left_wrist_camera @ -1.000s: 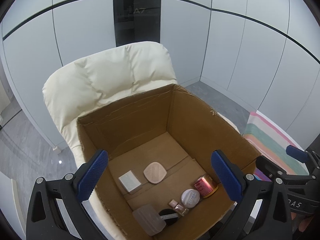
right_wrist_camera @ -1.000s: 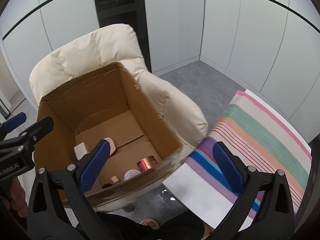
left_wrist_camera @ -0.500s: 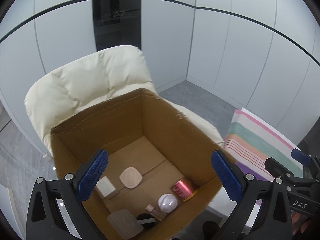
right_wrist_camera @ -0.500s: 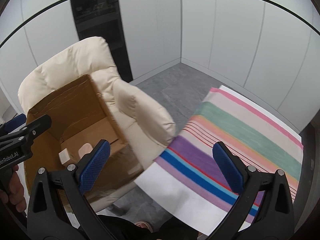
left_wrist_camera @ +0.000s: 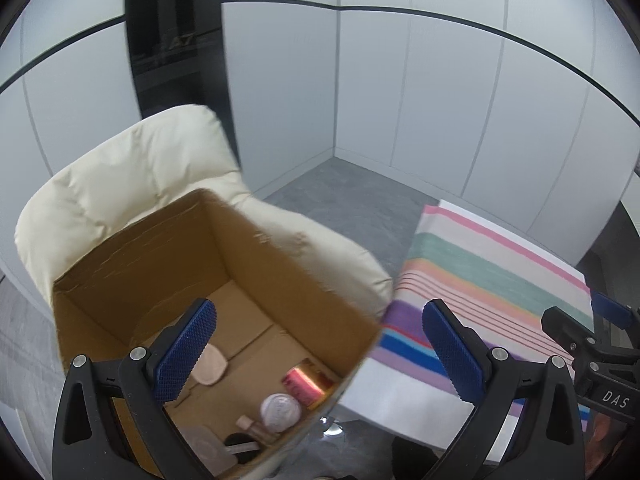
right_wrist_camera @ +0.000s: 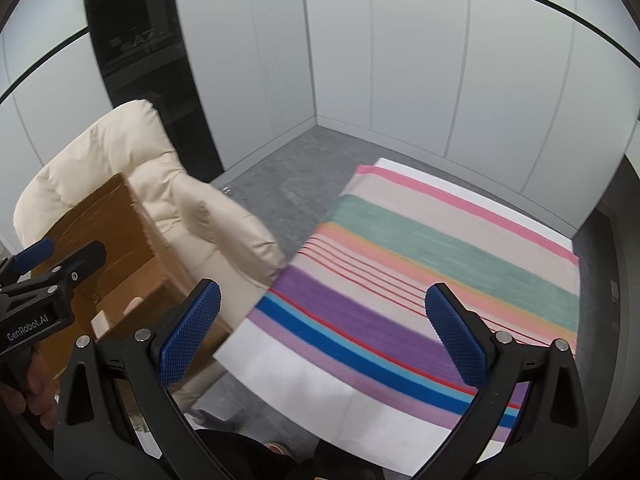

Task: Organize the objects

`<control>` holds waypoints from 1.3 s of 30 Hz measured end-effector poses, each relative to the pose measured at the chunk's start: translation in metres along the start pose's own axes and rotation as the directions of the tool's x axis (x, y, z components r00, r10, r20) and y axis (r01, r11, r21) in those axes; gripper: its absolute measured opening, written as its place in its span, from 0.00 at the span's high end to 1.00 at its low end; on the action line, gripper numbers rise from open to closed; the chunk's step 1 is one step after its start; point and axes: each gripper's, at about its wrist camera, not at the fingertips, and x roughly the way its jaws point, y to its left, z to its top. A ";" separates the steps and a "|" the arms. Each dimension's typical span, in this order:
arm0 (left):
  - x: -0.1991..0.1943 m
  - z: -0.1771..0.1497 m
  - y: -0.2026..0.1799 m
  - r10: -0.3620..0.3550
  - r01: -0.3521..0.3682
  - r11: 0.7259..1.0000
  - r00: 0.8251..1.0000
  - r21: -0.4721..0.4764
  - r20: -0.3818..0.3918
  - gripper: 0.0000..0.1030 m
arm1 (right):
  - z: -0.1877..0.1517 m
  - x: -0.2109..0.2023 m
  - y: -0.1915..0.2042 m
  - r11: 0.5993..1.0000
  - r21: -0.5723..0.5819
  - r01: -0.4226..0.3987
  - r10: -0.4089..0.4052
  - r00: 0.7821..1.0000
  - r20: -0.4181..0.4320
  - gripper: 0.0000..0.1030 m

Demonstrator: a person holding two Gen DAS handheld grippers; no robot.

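Observation:
An open cardboard box (left_wrist_camera: 256, 264) (right_wrist_camera: 120, 240) stands on a cream padded chair (left_wrist_camera: 132, 184) (right_wrist_camera: 120, 160). Inside lie a red tin (left_wrist_camera: 306, 386), a round white jar (left_wrist_camera: 280, 412), a beige compact (left_wrist_camera: 210, 368), a small bottle (left_wrist_camera: 248, 426) and a dark item (left_wrist_camera: 240, 442) near the front wall. My left gripper (left_wrist_camera: 320, 352) hangs open above the box's right front corner, empty. My right gripper (right_wrist_camera: 322, 330) is open and empty over the near left edge of the striped cloth (right_wrist_camera: 440, 264) (left_wrist_camera: 488, 288).
The striped cloth covers a table to the right of the chair. Grey floor (right_wrist_camera: 280, 184) lies between chair, table and the white panelled walls (right_wrist_camera: 400, 60). A dark cabinet (right_wrist_camera: 140, 60) stands behind the chair. A hand (right_wrist_camera: 32, 392) holds the left gripper.
Both grippers have swung to the right, away from the box toward the striped table. The box has slid left in both views. Both stay open and empty.

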 end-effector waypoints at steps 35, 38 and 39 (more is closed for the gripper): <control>-0.105 -0.099 -0.124 -0.098 0.113 0.968 0.992 0.223 -0.077 0.00 | -0.130 -0.148 -0.115 0.972 0.206 0.114 -0.107 0.993 -0.044 0.00; -0.114 -0.109 -0.125 -0.109 0.123 0.965 0.991 0.230 -0.074 0.00 | -0.139 -0.156 -0.121 0.967 0.214 0.139 -0.128 0.990 -0.064 0.00; -0.115 -0.111 -0.125 -0.112 0.127 0.965 0.991 0.232 -0.074 0.00 | -0.141 -0.158 -0.121 0.967 0.198 0.158 -0.147 0.987 -0.071 0.00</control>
